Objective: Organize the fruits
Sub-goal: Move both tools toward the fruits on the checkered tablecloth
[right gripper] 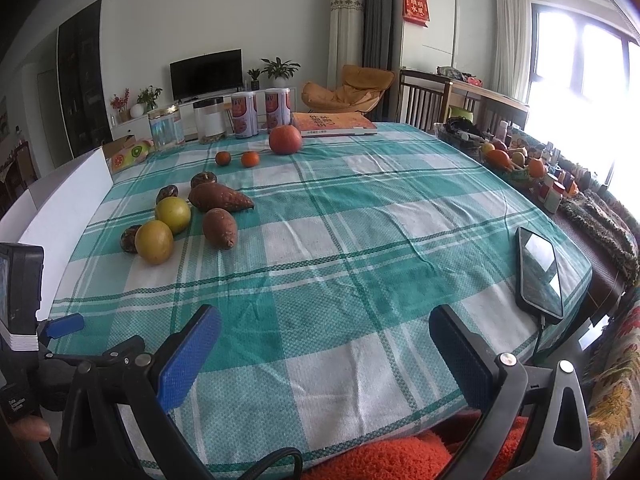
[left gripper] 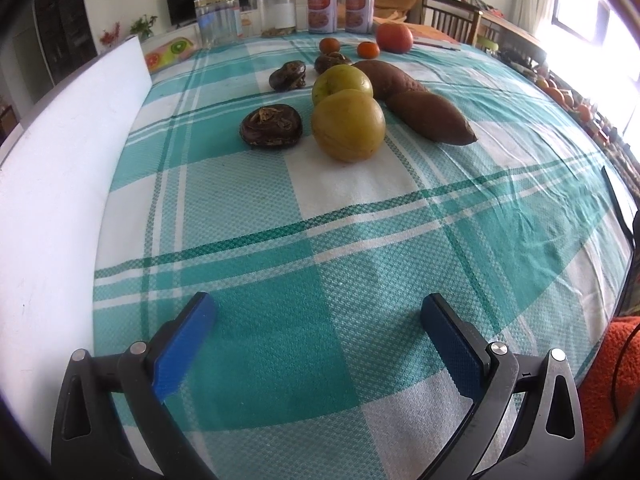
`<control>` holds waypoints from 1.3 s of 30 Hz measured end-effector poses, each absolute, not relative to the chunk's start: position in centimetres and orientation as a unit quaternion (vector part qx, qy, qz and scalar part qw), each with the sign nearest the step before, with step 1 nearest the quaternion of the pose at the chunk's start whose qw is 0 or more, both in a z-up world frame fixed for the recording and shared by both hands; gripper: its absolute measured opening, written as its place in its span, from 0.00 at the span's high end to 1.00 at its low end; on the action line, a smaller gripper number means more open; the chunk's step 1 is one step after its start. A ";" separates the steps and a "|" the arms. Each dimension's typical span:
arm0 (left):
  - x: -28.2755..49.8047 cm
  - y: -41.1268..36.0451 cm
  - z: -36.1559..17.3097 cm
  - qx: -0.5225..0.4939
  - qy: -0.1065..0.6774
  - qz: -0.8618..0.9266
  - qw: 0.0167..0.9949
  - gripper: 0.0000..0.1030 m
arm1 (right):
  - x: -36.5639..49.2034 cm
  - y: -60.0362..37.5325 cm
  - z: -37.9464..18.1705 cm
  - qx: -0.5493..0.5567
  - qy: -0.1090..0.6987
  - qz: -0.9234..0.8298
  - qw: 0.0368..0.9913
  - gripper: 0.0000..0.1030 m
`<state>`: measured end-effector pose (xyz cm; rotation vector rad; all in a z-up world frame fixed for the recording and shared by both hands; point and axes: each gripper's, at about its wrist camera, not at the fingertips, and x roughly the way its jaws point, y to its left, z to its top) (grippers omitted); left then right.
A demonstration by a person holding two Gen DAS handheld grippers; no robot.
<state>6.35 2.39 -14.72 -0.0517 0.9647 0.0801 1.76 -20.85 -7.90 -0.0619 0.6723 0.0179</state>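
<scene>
On a teal checked tablecloth lie two yellow-green apples, two brown sweet potatoes, three dark brown wrinkled fruits, two small oranges and a large red-orange fruit. My left gripper is open and empty, low over the cloth well short of the fruit. My right gripper is open and empty near the table's front edge. The left gripper's blue finger shows at the right wrist view's left edge.
A white board stands along the table's left side. Jars and cans line the far edge with an orange book. A phone on a cable lies at the right edge. A fruit basket sits on the right.
</scene>
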 end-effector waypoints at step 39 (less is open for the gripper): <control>6.0 2.3 -14.7 -0.013 0.466 0.014 0.884 0.00 | 1.9 -20.7 -8.5 -0.030 0.338 0.008 0.941 0.00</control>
